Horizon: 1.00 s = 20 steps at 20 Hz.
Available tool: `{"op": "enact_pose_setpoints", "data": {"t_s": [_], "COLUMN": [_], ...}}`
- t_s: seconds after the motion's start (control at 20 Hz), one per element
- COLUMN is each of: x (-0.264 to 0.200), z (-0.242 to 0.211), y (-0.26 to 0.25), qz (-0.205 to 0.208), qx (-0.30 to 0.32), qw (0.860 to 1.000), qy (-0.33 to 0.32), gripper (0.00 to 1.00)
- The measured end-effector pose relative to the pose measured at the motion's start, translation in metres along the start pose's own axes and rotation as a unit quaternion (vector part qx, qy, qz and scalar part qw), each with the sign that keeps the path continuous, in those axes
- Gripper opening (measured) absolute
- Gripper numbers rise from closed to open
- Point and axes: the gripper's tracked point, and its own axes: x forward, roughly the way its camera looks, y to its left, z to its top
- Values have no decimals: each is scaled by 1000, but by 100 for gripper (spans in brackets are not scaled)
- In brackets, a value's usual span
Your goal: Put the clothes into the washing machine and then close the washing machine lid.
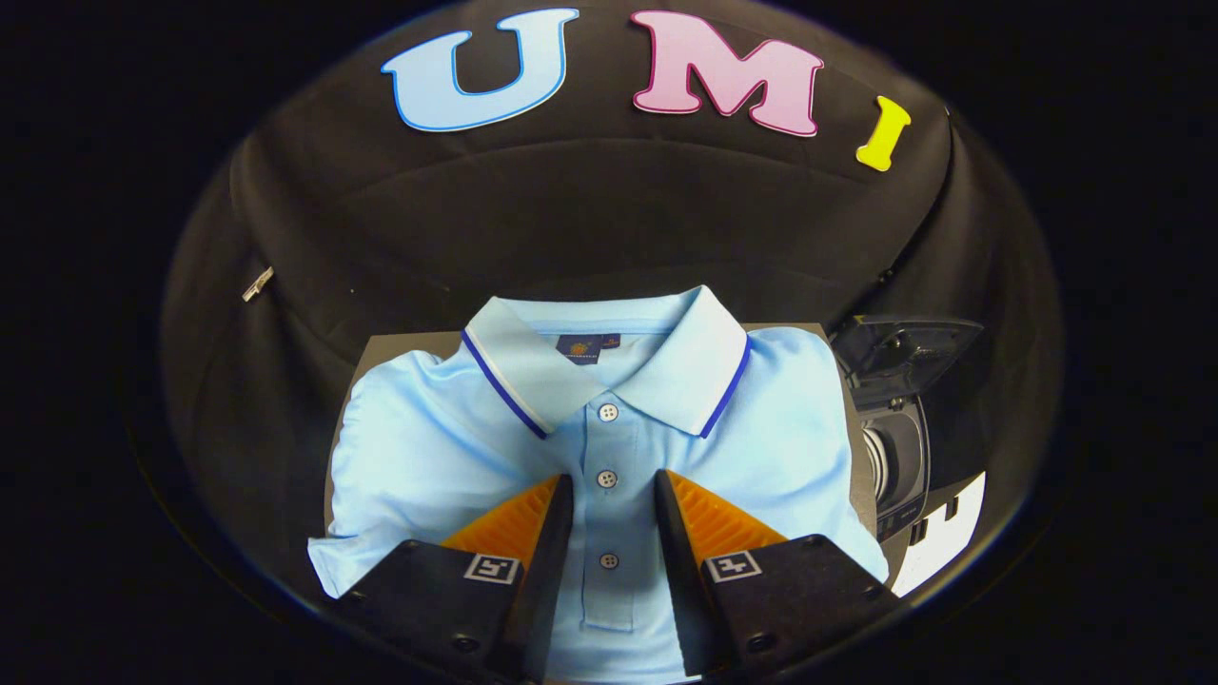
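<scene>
Folded polo shirt (609,447) lying flat, washing machine (899,428) just beside it.
Neck label (578,349) too small to read. Gripper (614,485) part open over the button placket, fingers straddling it, gripping nothing.

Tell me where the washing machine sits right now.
In the gripper view the washing machine stands just right of the light blue polo shirt, its lid raised, beyond and right of the open claw hovering over the shirt's button placket.
</scene>
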Motion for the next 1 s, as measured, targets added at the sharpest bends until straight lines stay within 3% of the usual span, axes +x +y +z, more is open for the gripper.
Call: {"op": "enact_pose_setpoints", "data": {"t_s": [0.15,0.3,0.6,0.65,1.0], "x": [0,2,2,1,-4], "z": [0,4,8,8,6], "y": [-2,-4,-2,-3,-4], "qz": [0,8,9,7,2], "qx": [3,4,-2,-10,-15], "qw": [1000,1000,1000,999,999], "qy": [3,-6,-26,-30,-39], "gripper": [56,22,21,5,5]}}
